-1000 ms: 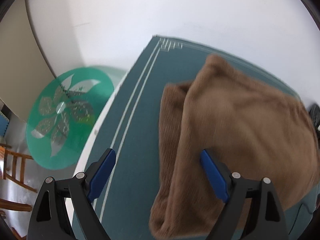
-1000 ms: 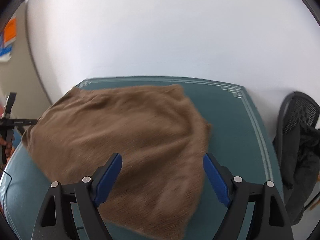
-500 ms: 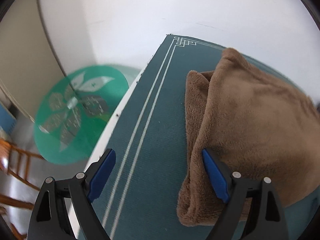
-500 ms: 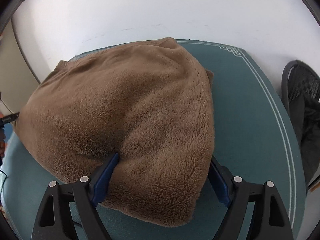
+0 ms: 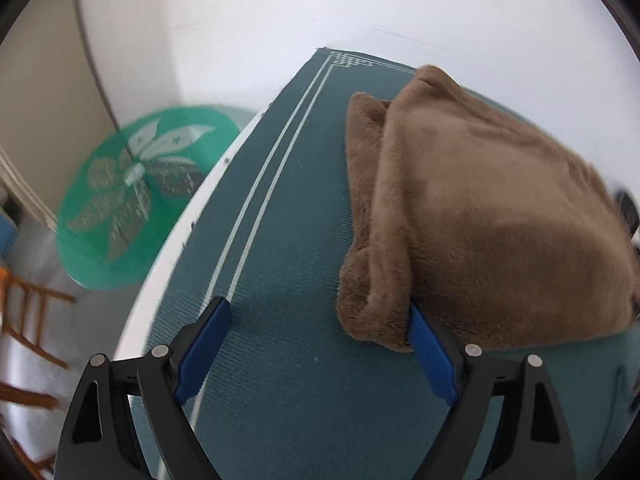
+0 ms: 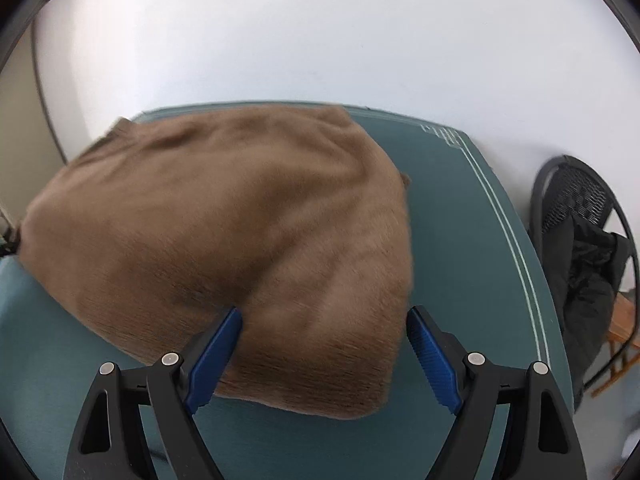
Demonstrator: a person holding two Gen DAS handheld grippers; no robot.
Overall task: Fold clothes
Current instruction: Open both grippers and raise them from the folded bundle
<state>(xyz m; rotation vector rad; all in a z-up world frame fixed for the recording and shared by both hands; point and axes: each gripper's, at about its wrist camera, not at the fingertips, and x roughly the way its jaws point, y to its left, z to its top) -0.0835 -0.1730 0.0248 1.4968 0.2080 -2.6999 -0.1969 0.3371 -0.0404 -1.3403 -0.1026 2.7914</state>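
The fleece [image 5: 492, 216] is a thick brown plush garment, folded over on itself into a soft mound with a rounded, humped top and a short, even nap that catches the light in paler and darker streaks. It lies on the teal mat [image 5: 288, 240] that covers the counter, toward the far part of the mat. Seen from the left wrist, its left edge shows two layers: a lower flap sticks out to the left and curls into a rolled lip at the near corner, and the upper layer drapes over it. Seen from the right wrist, the fleece [image 6: 224, 216] spreads wide, its near corner hanging toward the camera and its right edge falling in a fairly straight line. The left tongs [image 5: 320, 316] stand wide over the bare mat, the right finger touching or just beside the rolled near corner, the left finger clear of it. The right tongs [image 6: 324, 320] also stand wide, straddling the near corner of the fleece, with the cloth between the fingers but not pinched. The mat [image 6: 472, 248] bears pale double border lines. Left of the counter a green disc [image 5: 132, 196] with a white flower pattern shows; to the right stands a black chair [image 6: 580, 216] with dark cloth on it.
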